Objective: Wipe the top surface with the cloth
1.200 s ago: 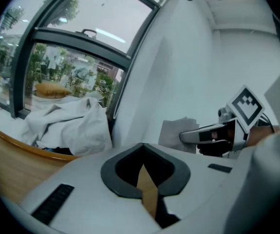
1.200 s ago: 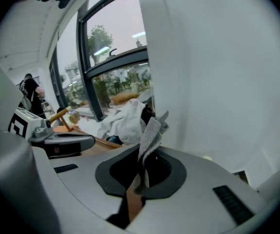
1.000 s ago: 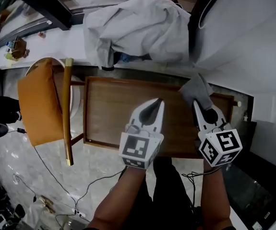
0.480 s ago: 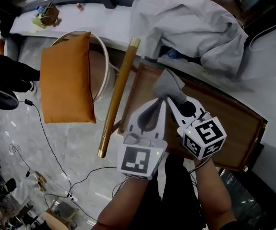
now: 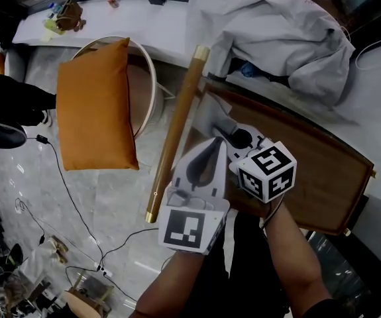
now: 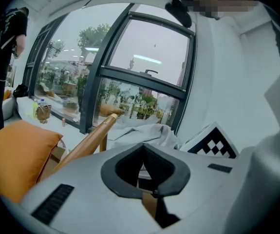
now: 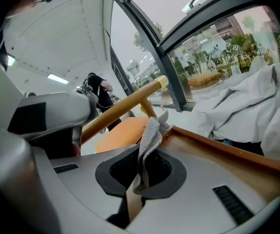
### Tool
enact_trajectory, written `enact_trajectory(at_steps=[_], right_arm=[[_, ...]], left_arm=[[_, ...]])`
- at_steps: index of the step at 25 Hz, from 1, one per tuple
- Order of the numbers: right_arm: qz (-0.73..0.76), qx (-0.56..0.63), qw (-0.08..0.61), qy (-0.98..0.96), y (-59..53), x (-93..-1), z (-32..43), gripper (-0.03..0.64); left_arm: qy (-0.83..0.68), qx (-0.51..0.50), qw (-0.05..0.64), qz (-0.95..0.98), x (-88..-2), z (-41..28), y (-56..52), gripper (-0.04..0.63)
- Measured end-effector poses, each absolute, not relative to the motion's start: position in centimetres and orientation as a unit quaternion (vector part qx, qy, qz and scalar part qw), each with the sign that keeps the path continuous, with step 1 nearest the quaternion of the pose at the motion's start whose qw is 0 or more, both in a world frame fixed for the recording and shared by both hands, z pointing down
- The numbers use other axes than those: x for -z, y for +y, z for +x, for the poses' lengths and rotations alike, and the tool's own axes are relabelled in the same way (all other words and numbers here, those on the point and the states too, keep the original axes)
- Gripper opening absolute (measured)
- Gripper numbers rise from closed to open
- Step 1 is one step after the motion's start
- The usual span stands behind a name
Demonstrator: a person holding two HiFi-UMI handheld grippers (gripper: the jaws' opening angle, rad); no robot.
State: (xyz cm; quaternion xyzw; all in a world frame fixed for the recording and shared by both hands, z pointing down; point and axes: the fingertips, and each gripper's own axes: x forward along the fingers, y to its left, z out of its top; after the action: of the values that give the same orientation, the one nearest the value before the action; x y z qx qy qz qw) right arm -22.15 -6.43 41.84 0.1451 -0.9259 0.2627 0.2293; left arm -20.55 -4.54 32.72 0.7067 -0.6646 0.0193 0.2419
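Observation:
The brown wooden table top (image 5: 309, 164) has a raised rim and runs from centre to right in the head view. My right gripper (image 5: 228, 131) is shut on a small grey cloth (image 5: 213, 114) and holds it at the table's left end, by the corner. In the right gripper view the cloth (image 7: 150, 135) stands up out of the shut jaws, with the table rim (image 7: 217, 147) just beyond. My left gripper (image 5: 218, 146) hovers beside the right one over the table's near left edge, shut with nothing in it. The same left gripper (image 6: 142, 167) shows closed jaws in its own view.
A wooden chair rail (image 5: 177, 134) slants past the table's left corner. An orange cushion (image 5: 94, 105) lies on a round seat further left. A crumpled grey garment (image 5: 276, 32) covers the white ledge behind the table. Cables (image 5: 77, 217) trail over the marble floor.
My right gripper has carried the cloth from the table's far right end across to its left corner. The left gripper has stayed shut and close by. The head view has swung left.

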Motion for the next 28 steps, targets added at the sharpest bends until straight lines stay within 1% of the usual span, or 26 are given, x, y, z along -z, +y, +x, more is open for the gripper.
enact_trajectory(at_steps=[6,14,22,28], right_arm=[[0.159,-0.277,0.262,-0.911,-6.5,-43.4,-21.4,0.029],[0.195,-0.288,0.294,-0.89,-7.1,-44.6,-16.8,0.029],[0.236,-0.308,0.299,-0.872,-7.8,-44.7,-10.7,0.029],[0.274,-0.313,0.304,-0.857,-8.3,-44.9,-5.0,0.029]], left_arm=[[-0.656,-0.033,0.25,0.712,-33.9,-19.8,-4.7,0.011],[-0.647,-0.068,0.266,0.711,-37.7,-17.6,-5.5,0.011],[-0.618,-0.099,0.284,0.726,-40.5,-12.7,-6.1,0.011],[-0.593,-0.11,0.287,0.744,-40.7,-8.0,-6.6,0.011]])
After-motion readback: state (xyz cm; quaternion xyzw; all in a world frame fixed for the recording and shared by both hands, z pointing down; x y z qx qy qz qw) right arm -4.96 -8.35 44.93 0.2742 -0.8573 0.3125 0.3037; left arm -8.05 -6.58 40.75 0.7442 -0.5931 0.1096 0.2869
